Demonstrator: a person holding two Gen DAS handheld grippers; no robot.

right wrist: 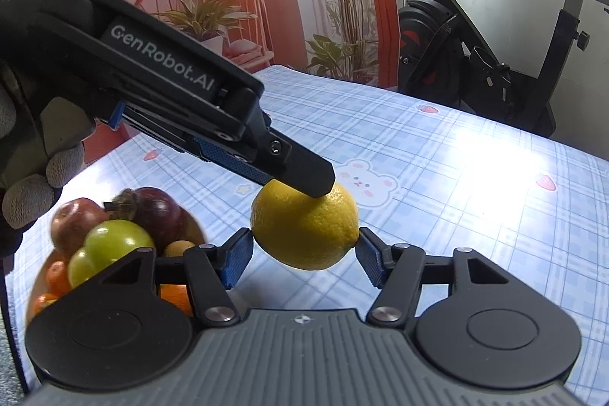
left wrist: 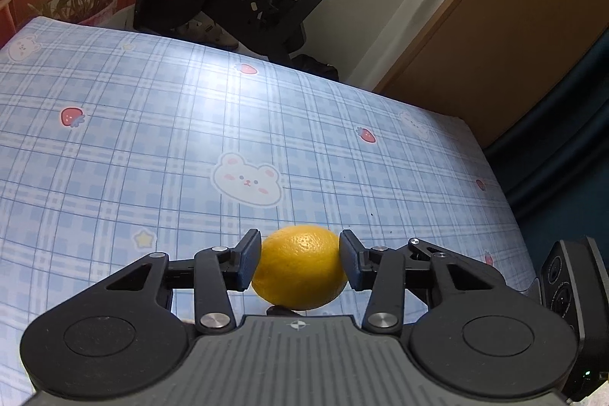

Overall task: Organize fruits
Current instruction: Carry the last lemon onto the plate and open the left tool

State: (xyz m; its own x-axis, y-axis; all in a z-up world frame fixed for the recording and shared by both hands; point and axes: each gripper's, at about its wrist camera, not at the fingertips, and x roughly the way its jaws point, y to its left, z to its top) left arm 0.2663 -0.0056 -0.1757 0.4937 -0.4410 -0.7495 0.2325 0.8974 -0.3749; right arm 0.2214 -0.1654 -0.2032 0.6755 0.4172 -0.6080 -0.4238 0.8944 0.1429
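Note:
A yellow lemon (left wrist: 300, 269) hangs just above the blue checked tablecloth (left wrist: 152, 139), caught between both grippers. My left gripper (left wrist: 300, 261) is shut on it, a pad pressed against each side. In the right wrist view the lemon (right wrist: 297, 234) sits between the blue pads of my right gripper (right wrist: 304, 246), whose tips touch its left and right sides. The left gripper's upper finger (right wrist: 304, 174) lies across the lemon's top; its other finger is hidden behind the fruit.
A heap of fruit lies at the near left: a red apple (right wrist: 72, 223), a green fruit (right wrist: 114, 238) and oranges (right wrist: 57, 276). A gloved hand (right wrist: 26, 193) holds the left gripper. An exercise bike (right wrist: 475, 44) and plants stand beyond the table's far edge.

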